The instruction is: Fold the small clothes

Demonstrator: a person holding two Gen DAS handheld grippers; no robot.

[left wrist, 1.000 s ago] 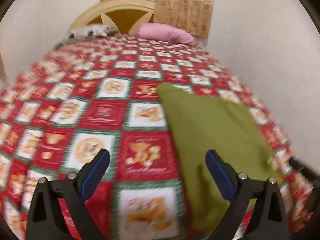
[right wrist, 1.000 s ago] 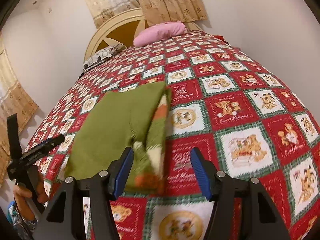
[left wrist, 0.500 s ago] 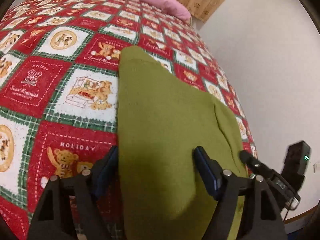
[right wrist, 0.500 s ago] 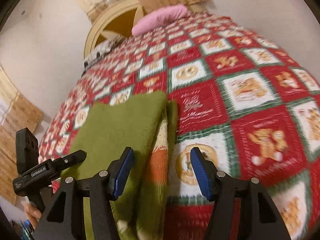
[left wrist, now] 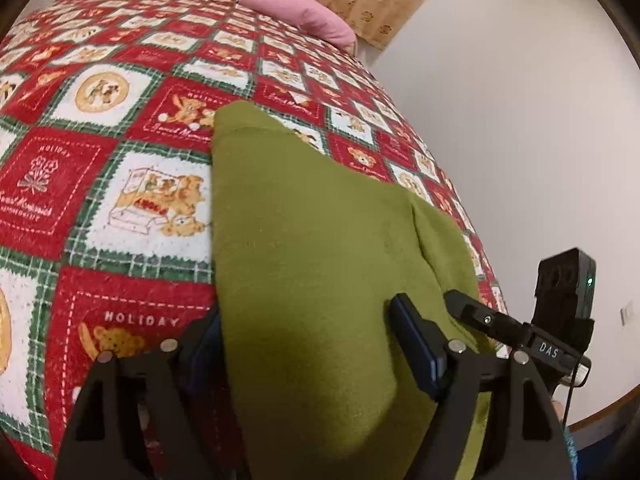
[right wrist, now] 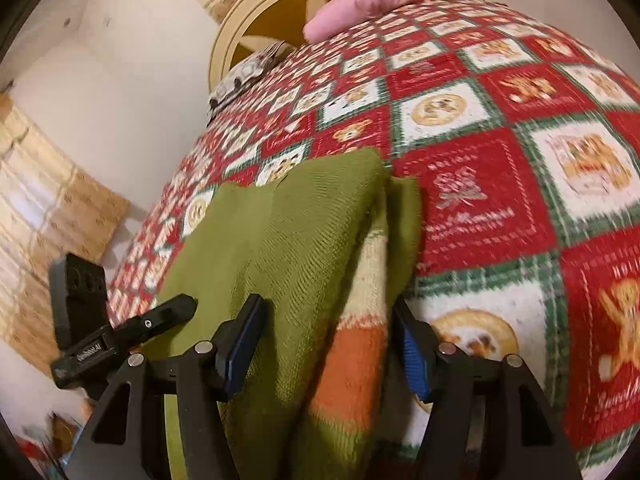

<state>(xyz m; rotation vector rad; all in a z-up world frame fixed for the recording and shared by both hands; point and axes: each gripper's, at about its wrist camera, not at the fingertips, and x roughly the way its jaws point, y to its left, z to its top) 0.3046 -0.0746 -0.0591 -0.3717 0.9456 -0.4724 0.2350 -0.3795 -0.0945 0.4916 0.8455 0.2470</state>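
Observation:
A small olive-green knit garment (left wrist: pixel 320 248) lies folded on the red Christmas bedspread (left wrist: pixel 100 160). Its right edge shows cream and orange stripes in the right wrist view (right wrist: pixel 352 360). My left gripper (left wrist: pixel 304 344) is open, its jaws wide apart at the garment's near left edge; the left finger sits partly under the cloth edge, the right finger (left wrist: pixel 416 344) on top. My right gripper (right wrist: pixel 328 340) is open, straddling the garment's near right folded edge (right wrist: pixel 304 240). Each gripper shows in the other's view: the right gripper (left wrist: pixel 520 328) and the left gripper (right wrist: pixel 120 328).
A pink pillow (left wrist: pixel 300 12) and a patterned pillow (right wrist: pixel 248 72) lie at the bed's head by a cream headboard (right wrist: pixel 264 20). White wall (left wrist: pixel 520 120) lies off the bed's right side. Beige curtains (right wrist: pixel 48 208) hang on the left.
Both grippers have moved forward and down onto the garment's near edge, left at its left side, right at its right side. Both stay open. The garment has not shifted.

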